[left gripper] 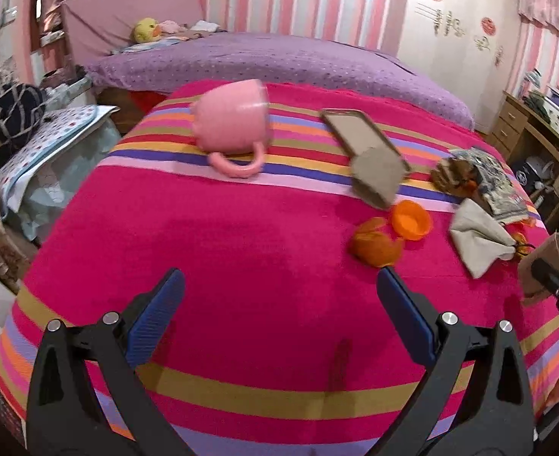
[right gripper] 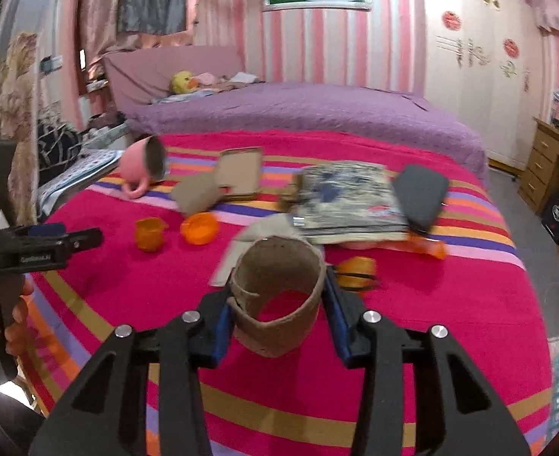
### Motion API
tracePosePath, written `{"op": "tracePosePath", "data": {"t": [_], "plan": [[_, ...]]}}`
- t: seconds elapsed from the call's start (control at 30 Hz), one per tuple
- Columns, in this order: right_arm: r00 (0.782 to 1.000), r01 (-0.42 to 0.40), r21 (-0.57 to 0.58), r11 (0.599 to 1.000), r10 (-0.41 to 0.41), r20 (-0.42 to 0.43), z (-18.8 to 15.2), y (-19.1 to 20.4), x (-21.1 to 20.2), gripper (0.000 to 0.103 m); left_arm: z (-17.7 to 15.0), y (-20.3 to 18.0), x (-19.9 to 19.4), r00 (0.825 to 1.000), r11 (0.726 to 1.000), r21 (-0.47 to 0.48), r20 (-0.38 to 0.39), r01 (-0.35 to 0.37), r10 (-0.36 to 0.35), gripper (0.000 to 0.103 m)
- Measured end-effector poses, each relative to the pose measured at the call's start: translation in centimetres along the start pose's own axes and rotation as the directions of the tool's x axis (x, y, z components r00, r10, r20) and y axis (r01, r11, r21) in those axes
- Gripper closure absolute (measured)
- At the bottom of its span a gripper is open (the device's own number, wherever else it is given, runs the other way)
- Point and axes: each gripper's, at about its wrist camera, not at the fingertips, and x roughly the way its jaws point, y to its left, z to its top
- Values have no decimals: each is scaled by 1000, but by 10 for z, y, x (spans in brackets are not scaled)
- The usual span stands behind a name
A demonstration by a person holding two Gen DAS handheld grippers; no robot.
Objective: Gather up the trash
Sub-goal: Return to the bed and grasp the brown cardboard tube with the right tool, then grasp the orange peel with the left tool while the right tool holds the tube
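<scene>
My right gripper (right gripper: 277, 296) is shut on a brown cardboard tube (right gripper: 279, 296) and holds it above the striped pink blanket (right gripper: 450, 304). The tube also shows at the right edge of the left wrist view (left gripper: 542, 266). My left gripper (left gripper: 279, 285) is open and empty over the blanket (left gripper: 203, 247); it shows at the left of the right wrist view (right gripper: 74, 237). Orange peel pieces (left gripper: 374, 245) (right gripper: 199, 228), a grey crumpled paper (left gripper: 477, 235) and a torn cardboard box (left gripper: 370, 152) (right gripper: 237, 180) lie on the blanket.
A pink mug (left gripper: 234, 121) (right gripper: 142, 167) lies on its side at the far left. A patterned book (right gripper: 351, 201) and a dark phone (right gripper: 420, 193) lie at the right. A purple bed (right gripper: 298, 110) is behind, a wooden desk (right gripper: 549, 163) to the right.
</scene>
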Motion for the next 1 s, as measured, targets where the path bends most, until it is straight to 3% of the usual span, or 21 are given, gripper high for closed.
{"op": "tracePosePath", "data": {"t": [0.33,0.5,0.57,0.77,0.87,1.0], "plan": [[997,71,54,996,-70,-17,-5,-60,-7,61,3,-59,17,1000,992,126,1,-12,12,7],[996,82,68,994,-81,-22,-7,-75,-8,61,7,-73,32,1000,986,165,-24,2,2,26],[997,80,77,994,-78,-28,-9,-79,-7,61,7,-78,40,999,983,183,-52,3,7,42],[997,71,83,994,-68,-36,-12,-85,-7,61,7,-71,41,997,988,152,-70,41,-31,69],[997,67,88,994,-65,-35,-13,-87,-9,61,5,-67,36,997,988,143,-60,54,-46,75],[998,65,99,993,-63,-27,-15,-93,-14,61,3,-64,24,999,990,137,-39,41,-36,76]]}}
